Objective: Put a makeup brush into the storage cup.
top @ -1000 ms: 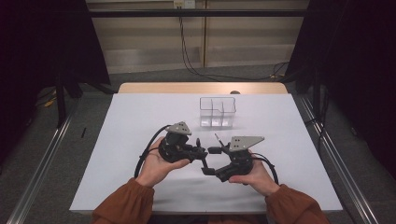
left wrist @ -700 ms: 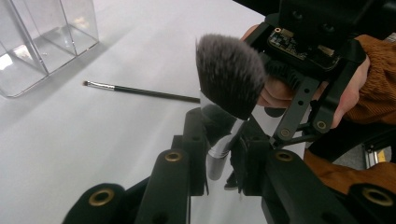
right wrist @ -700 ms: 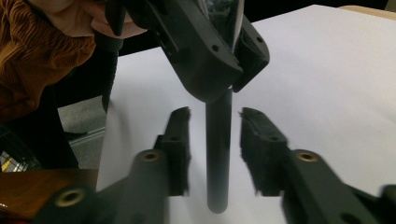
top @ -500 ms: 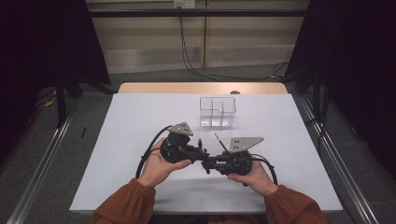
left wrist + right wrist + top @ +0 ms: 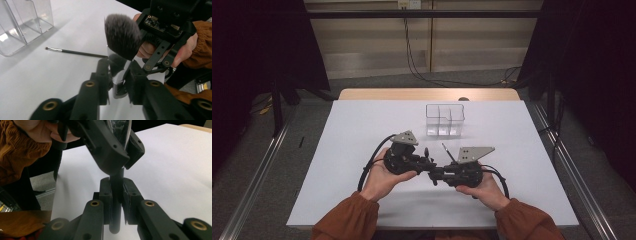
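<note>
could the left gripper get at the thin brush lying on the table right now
Probably not yet: the left gripper is shut on the big makeup brush, so its jaws are full. The thin brush lies unblocked.

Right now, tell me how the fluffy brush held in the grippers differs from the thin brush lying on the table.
The fluffy brush has a broad, dark, domed head; the thin brush ends in a tiny tip. The fluffy brush has a shiny silver collar and a thick dark handle; the thin brush is a slim black stick. The fluffy brush is clamped off the table by the left gripper and right gripper; the thin brush lies flat and untouched near the clear organizer. Both are makeup brushes.
</note>
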The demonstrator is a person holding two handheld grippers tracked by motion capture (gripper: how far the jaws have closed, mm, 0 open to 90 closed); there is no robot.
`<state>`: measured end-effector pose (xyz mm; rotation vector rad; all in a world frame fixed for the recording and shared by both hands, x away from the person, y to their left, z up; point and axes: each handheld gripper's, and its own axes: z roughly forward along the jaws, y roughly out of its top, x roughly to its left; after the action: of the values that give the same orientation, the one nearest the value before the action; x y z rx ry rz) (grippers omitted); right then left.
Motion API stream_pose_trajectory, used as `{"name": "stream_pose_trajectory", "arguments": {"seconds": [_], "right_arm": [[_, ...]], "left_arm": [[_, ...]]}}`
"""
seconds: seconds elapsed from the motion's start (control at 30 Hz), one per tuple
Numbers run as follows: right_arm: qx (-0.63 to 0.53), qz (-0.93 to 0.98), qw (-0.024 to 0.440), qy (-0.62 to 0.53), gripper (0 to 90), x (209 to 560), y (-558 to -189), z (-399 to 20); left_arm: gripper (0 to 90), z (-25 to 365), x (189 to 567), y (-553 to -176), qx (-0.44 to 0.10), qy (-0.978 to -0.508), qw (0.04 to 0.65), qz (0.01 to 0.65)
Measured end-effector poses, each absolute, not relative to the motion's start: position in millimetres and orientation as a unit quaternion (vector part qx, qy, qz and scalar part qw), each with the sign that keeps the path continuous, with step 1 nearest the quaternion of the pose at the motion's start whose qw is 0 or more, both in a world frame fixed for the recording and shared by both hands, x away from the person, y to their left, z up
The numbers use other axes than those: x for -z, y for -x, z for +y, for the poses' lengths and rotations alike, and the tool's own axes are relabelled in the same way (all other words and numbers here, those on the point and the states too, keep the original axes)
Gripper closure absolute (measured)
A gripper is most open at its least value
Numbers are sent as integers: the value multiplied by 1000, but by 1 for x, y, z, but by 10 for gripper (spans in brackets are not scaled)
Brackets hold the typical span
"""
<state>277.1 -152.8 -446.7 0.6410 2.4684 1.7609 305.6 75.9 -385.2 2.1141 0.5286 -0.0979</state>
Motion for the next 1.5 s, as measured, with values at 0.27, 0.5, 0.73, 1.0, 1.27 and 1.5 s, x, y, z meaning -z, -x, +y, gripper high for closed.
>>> {"name": "stream_pose_trajectory", "arguments": {"seconds": [0.27, 0.5, 0.73, 1.0, 1.27, 1.5], "right_arm": [[-568, 794, 25, -217, 799, 445, -280, -157], [-570, 790, 33, -223, 798, 443, -281, -161], [-571, 789, 38, -225, 798, 443, -281, -163], [-573, 785, 40, -233, 798, 441, -283, -168], [-573, 782, 49, -241, 798, 439, -285, -174], [-572, 781, 54, -246, 798, 438, -285, -180]], "left_arm": [[590, 79, 386, -307, 29, -851, 473, 228], [398, 83, 384, -306, 7, -845, 482, 232], [182, 88, 383, -306, -31, -835, 492, 246], [38, 105, 382, -305, -57, -819, 502, 271], [21, 124, 385, -301, -76, -807, 520, 270], [22, 140, 387, -296, -110, -799, 521, 281]]}}
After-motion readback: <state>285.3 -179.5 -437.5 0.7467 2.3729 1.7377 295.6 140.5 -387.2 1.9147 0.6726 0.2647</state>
